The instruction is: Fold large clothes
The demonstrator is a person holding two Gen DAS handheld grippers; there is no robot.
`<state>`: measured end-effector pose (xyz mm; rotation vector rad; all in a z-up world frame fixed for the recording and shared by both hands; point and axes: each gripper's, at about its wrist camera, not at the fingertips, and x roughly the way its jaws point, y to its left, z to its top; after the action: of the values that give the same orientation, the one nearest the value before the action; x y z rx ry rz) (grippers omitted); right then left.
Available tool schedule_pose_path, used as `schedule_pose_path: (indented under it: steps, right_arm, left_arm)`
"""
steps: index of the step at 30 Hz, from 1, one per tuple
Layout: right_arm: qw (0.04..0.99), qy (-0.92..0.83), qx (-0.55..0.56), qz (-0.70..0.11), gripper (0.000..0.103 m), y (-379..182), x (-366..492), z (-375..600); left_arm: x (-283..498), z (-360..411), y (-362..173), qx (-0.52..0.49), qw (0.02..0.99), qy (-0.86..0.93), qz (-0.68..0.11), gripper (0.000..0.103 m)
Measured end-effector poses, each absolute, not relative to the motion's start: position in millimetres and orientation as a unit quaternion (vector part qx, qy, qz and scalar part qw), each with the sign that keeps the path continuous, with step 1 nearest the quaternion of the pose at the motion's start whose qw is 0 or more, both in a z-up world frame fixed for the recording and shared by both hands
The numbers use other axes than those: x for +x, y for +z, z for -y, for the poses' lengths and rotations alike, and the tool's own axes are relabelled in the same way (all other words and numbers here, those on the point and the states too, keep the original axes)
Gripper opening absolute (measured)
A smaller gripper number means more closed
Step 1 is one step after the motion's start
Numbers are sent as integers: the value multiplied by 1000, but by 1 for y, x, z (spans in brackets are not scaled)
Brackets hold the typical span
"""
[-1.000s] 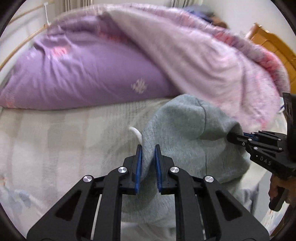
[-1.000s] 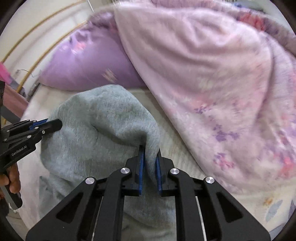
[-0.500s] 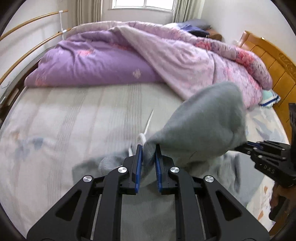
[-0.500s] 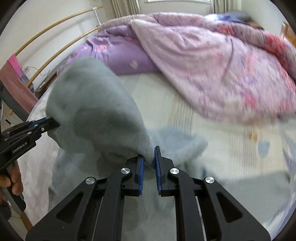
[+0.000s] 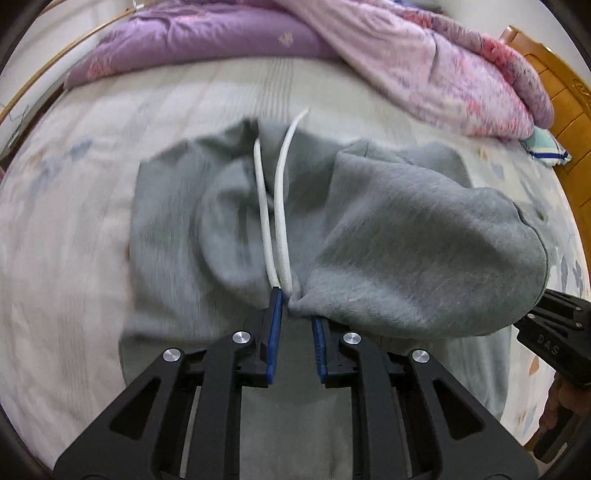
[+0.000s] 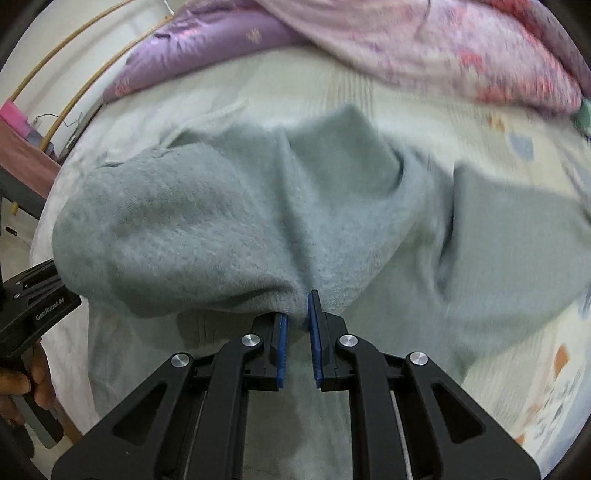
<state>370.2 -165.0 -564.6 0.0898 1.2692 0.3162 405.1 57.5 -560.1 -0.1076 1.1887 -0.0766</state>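
Observation:
A grey hoodie (image 5: 406, 240) (image 6: 221, 221) lies spread on the bed with its upper part doubled over toward me. Two white drawcords (image 5: 280, 206) run from it to my left gripper (image 5: 295, 306). That gripper's jaws are opening, with a bunched fold of grey fabric still caught between the blue pads at their tips. My right gripper (image 6: 297, 306) is shut on another fold of the same edge. The raised fold sags between the two grippers. Each gripper shows at the other view's edge: the right gripper (image 5: 554, 332) and the left gripper (image 6: 33, 306).
The pale patterned bed sheet (image 5: 74, 221) surrounds the garment. A purple duvet (image 5: 203, 33) and a pink floral duvet (image 5: 443, 62) are heaped at the far side. A wooden headboard (image 5: 569, 99) stands at the right, a curved rail (image 6: 74, 55) at the left.
Both grippers have pulled the hoodie's lifted edge back from the duvets toward the near side and lower, folding it over the rest. The gap between the left jaws has widened slightly.

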Motion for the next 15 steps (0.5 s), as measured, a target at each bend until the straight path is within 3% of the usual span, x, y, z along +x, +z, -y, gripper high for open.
schedule_pose_path:
  steps: [2,4,6,9,15]
  right_arm:
    - [785,138,45,-602,11,-569,365,167]
    - [778,129,50,-613,17,-572,360,169]
    - [767,120,69,-627,19,-574,355,175]
    - [759,105,108,-634,27,-566,345,188]
    - [762,118,185,-610,28,-544,353,192]
  left_arm:
    - [396,-61,-569,-57,812,-17,-580,21]
    - [386,-68,-574,-80,799,7,-596,32]
    - [378,-76,-573,-108,791,25,-602,52]
    - [364,-90,-557,-167,795,47,-582,54]
    - [384,-61,-531,-184,803,-19,-566,54]
